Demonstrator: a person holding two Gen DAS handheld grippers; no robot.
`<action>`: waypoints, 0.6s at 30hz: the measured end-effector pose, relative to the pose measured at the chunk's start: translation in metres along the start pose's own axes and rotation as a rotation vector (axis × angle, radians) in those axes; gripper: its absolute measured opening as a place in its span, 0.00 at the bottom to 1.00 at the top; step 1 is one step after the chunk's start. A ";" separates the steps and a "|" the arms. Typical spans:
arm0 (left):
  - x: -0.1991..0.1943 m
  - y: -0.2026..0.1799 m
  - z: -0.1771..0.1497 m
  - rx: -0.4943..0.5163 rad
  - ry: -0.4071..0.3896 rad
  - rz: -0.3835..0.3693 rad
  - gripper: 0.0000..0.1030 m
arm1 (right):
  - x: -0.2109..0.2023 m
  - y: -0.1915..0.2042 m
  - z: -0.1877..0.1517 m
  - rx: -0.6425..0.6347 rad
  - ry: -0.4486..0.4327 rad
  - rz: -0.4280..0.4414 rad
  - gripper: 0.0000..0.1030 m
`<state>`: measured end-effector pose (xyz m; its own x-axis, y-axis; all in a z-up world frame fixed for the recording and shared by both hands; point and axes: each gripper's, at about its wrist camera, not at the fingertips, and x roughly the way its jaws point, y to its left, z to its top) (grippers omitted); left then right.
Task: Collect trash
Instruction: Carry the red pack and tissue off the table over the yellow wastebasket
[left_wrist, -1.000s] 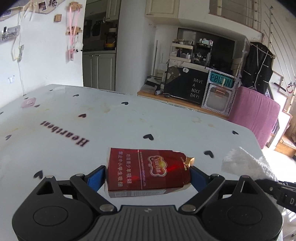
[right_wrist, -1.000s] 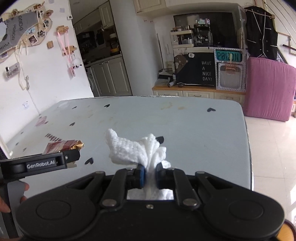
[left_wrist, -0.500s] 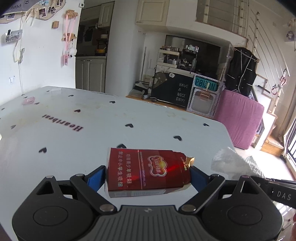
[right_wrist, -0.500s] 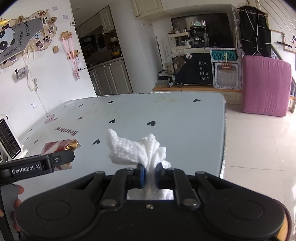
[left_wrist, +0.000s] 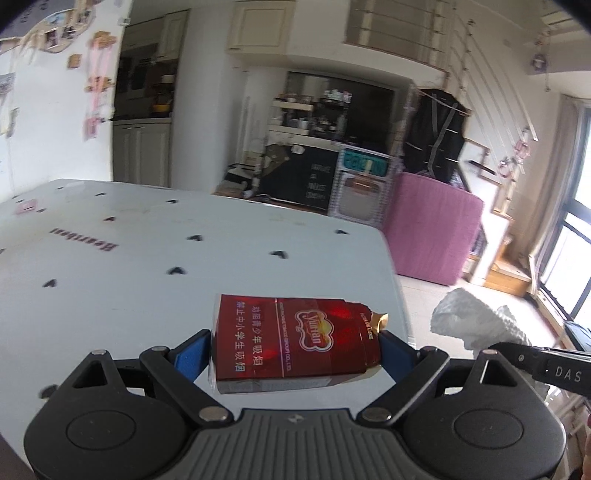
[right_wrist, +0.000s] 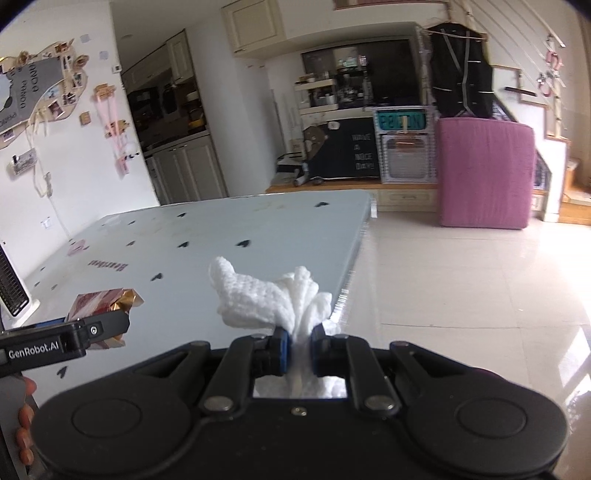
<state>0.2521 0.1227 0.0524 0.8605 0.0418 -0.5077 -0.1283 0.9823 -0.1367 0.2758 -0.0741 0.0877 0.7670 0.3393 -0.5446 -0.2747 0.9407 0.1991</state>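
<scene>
Over table (left_wrist: 110, 295) edge | left tool (left_wrist: 295, 350) clamps cigarette pack (left_wrist: 295, 343) — right tool (right_wrist: 295, 345) pinches tissue (right_wrist: 266, 299)

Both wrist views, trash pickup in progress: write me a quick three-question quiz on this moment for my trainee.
1. True or false: the left gripper holds a red cigarette pack.
2. What does the right gripper pinch? A) a foil wrapper B) a crumpled white paper towel C) nothing
3. Fill in: the word printed on the table is ____.

Key:
1. True; its blue pads press on both ends of the pack.
2. B
3. Heartbeat
</scene>
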 end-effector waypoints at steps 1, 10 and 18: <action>0.000 -0.008 -0.002 0.007 0.001 -0.015 0.90 | -0.005 -0.007 -0.002 0.003 -0.001 -0.010 0.12; 0.016 -0.082 -0.022 0.077 0.039 -0.125 0.90 | -0.038 -0.072 -0.018 0.052 0.004 -0.096 0.12; 0.046 -0.141 -0.048 0.123 0.118 -0.212 0.90 | -0.045 -0.138 -0.039 0.135 0.015 -0.157 0.12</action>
<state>0.2865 -0.0225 0.0073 0.7972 -0.1820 -0.5756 0.1156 0.9819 -0.1503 0.2561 -0.2187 0.0531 0.7853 0.1896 -0.5894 -0.0715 0.9734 0.2178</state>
